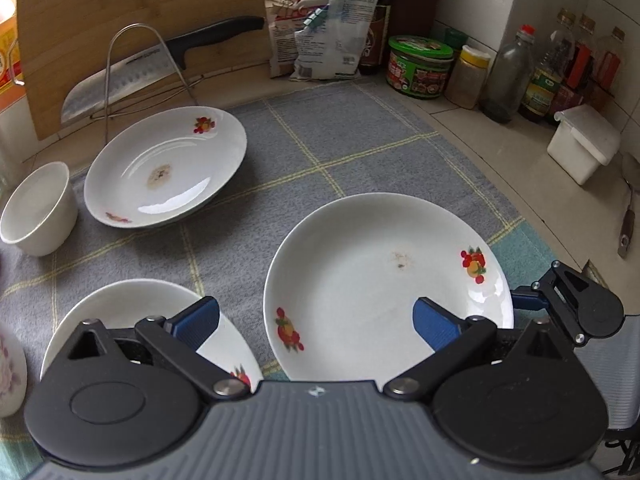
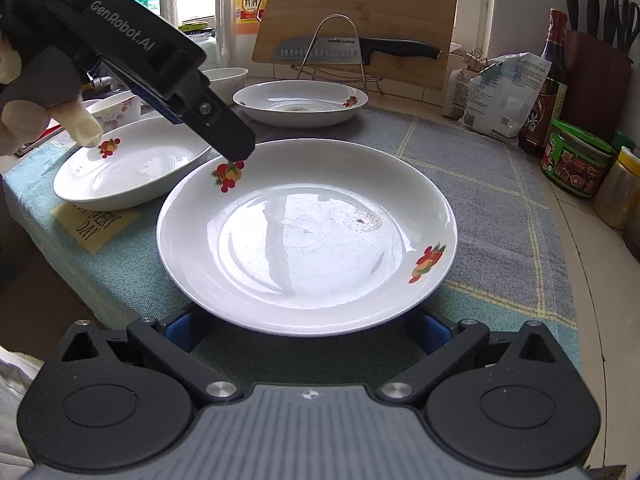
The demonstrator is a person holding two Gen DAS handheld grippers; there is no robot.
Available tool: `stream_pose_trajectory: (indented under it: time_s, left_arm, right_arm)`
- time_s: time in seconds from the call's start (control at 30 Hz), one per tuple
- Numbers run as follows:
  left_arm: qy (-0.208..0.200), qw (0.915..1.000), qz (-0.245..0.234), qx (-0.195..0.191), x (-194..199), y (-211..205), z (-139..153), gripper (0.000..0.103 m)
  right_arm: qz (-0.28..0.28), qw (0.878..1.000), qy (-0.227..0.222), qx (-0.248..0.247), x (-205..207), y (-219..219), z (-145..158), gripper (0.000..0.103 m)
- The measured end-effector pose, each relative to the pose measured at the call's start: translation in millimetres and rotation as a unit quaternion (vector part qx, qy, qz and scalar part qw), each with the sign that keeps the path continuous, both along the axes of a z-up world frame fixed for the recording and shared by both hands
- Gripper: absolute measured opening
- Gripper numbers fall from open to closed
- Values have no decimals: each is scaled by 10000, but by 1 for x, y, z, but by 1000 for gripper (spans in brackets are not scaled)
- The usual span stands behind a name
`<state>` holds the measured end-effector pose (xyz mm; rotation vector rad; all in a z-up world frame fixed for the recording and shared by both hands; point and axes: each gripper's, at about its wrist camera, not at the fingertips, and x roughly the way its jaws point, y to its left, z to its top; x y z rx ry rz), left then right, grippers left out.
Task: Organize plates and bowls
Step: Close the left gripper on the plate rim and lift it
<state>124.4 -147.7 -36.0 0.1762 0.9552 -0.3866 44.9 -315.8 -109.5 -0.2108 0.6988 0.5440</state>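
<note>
Three white plates with fruit prints lie on a grey checked cloth (image 1: 340, 144). The nearest plate (image 1: 380, 280) (image 2: 308, 236) sits in the middle. My left gripper (image 1: 316, 322) hangs open above the gap between this plate and a second plate (image 1: 132, 312) (image 2: 132, 172). From the right wrist view, the left gripper (image 2: 234, 152) hovers over the middle plate's far-left rim. My right gripper (image 2: 310, 332) (image 1: 576, 304) is open, with its fingers low on either side of that plate's near rim. A third plate (image 1: 168, 168) (image 2: 300, 102) lies at the back beside a white bowl (image 1: 38, 208) (image 2: 226, 80).
A floral bowl (image 2: 116, 110) stands at the left. Behind are a wire rack (image 1: 136, 68) with a knife (image 2: 352, 50) and a cutting board (image 2: 360, 8). Bags (image 1: 332, 36), jars (image 1: 420, 66) and bottles (image 1: 508, 76) line the corner. A white box (image 1: 582, 142) sits at the right.
</note>
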Motion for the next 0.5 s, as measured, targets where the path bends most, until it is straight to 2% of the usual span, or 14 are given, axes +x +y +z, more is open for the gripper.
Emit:
stream_pose_trajectory:
  time_s: [0.2, 0.5]
  left_arm:
    - [111, 9979, -633, 6, 31, -10, -4, 102]
    - [759, 9887, -1285, -170, 65, -18, -27, 102]
  right_arm:
    - [-155, 9998, 72, -52, -2, -2, 1, 103]
    - [-336, 9994, 83, -50, -4, -1, 2, 103]
